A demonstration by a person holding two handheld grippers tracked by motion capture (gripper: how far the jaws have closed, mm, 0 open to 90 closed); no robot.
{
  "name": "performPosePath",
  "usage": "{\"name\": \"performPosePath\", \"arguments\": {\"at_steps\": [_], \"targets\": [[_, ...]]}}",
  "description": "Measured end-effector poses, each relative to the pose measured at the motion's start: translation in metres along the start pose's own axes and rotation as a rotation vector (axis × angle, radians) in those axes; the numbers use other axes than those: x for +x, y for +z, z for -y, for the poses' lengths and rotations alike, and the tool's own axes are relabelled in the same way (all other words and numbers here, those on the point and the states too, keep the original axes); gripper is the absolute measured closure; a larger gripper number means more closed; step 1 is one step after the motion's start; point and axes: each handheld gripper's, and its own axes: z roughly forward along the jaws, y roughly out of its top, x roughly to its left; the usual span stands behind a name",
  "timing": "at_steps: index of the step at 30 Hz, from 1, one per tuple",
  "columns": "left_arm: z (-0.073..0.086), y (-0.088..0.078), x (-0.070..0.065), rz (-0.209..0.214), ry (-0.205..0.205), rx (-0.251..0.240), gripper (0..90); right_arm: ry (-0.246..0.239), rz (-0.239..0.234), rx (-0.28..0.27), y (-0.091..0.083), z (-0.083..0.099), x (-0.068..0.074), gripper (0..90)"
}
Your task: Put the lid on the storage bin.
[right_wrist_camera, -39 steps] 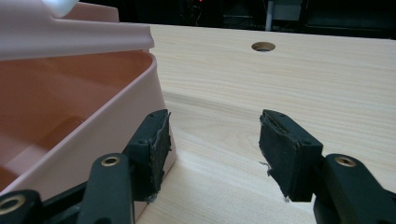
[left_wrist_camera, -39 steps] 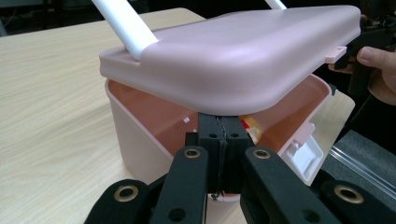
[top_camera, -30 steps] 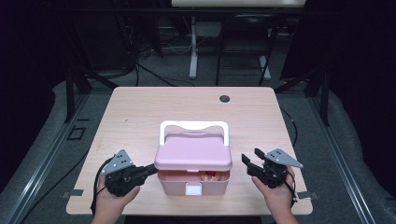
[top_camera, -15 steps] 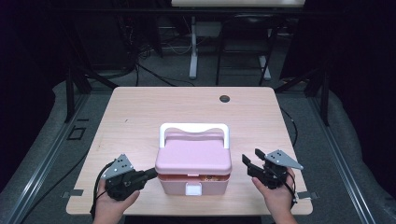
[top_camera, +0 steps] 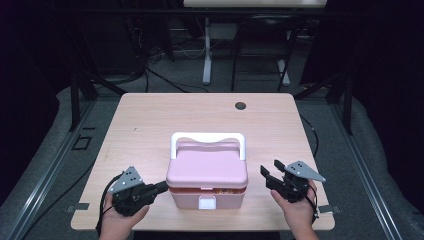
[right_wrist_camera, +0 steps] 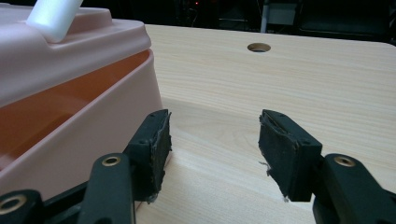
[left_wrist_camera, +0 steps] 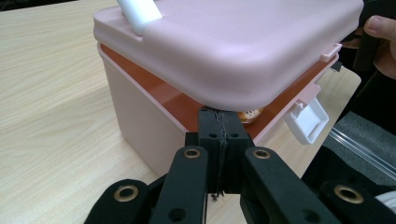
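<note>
Lid (top_camera: 207, 167) dropped lower on pink box (left_wrist_camera: 140, 121) since earlier, gap remains | left tongs (left_wrist_camera: 219, 133) pressed together, tips under lid edge | right tongs (right_wrist_camera: 212, 140) apart, empty, box just beside on worktop (right_wrist_camera: 289, 79)

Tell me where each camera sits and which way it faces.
High view: above the table's near side, facing forward and down; both hands and grippers show.
Left gripper view: on the left gripper, facing the box's lid gap; shut jaws show.
Right gripper view: on the right gripper, beside the box; open jaws show.
All share the box.
</note>
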Motion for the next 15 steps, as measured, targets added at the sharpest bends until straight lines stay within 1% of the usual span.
{"name": "performPosePath", "arguments": {"at_steps": [5, 9, 10, 11, 12, 15], "targets": [[0.0022, 0.0007, 0.0001, -0.005, -0.01, 0.021, 89.8, 0.011, 0.002, 0.0, 0.0005, 0.0007, -0.0018, 42.6], [0.0027, -0.0018, 0.0027, -0.015, -0.011, 0.048, 89.8, 0.015, 0.004, -0.005, 0.0, 0.0009, -0.0034, 42.7], [0.0034, -0.0028, 0.0037, -0.027, -0.011, 0.046, 89.8, 0.019, 0.005, -0.004, -0.0001, 0.0009, -0.0036, 42.7], [0.0042, -0.0041, 0.0048, -0.023, -0.023, 0.036, 89.8, 0.022, 0.006, -0.005, -0.0002, 0.0009, -0.0039, 42.7], [0.0042, -0.0058, 0.0065, -0.029, -0.019, 0.036, 89.8, 0.022, 0.007, -0.006, -0.0002, 0.001, -0.0042, 42.7], [0.0041, -0.0078, 0.0089, -0.036, -0.037, 0.015, 89.8, 0.024, 0.008, -0.007, -0.0006, 0.0007, -0.005, 42.7]]}}
